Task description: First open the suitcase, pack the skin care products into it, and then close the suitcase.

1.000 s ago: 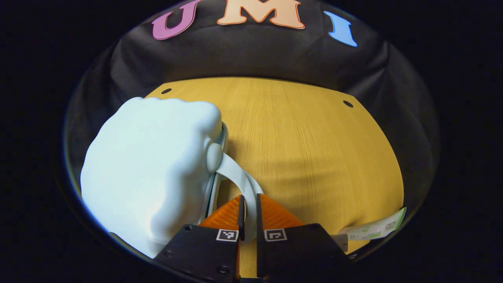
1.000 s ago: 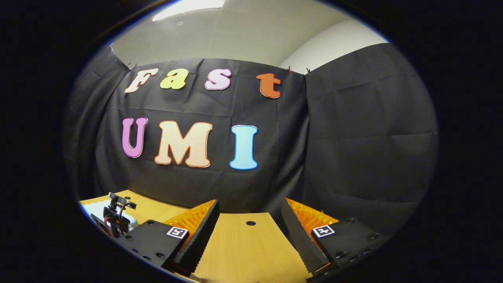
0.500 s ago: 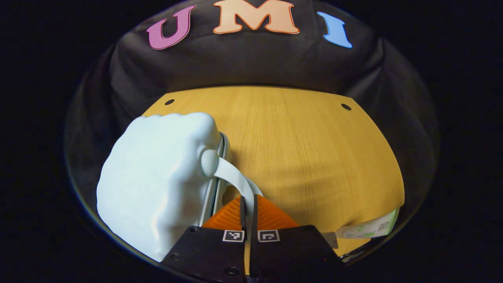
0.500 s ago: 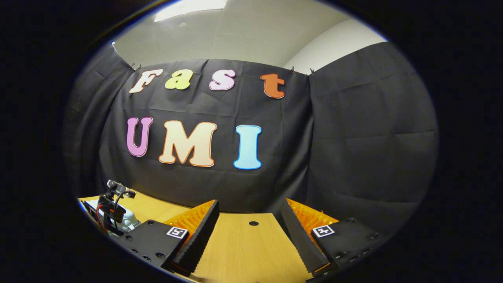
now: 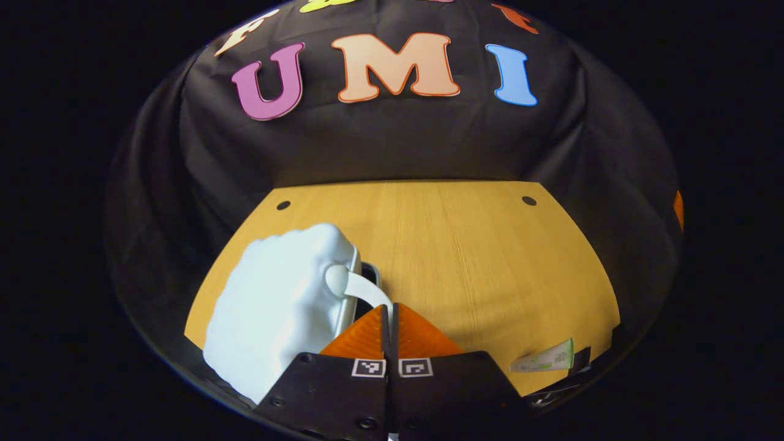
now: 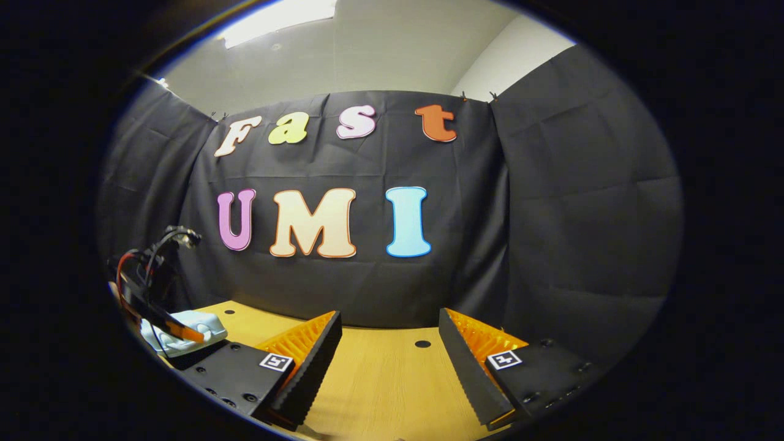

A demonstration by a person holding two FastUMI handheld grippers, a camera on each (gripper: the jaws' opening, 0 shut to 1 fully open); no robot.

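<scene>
Fingers of the left gripper (image 5: 389, 315) were pressed together on the pale strap handle (image 5: 366, 290) of the suitcase (image 5: 278, 306), which was seen in the left gripper view as a white, lumpy-shelled case at the left of the wooden table (image 5: 478, 257). A dark gap was visible along the case's edge beside the handle's knob. A skin care tube (image 5: 542, 362) lay flat near the table's front right edge, well apart from the suitcase. In the right gripper view, the right gripper (image 6: 390, 358) was held with its fingers spread wide over bare table, nothing between them; the left gripper and suitcase were seen far left.
</scene>
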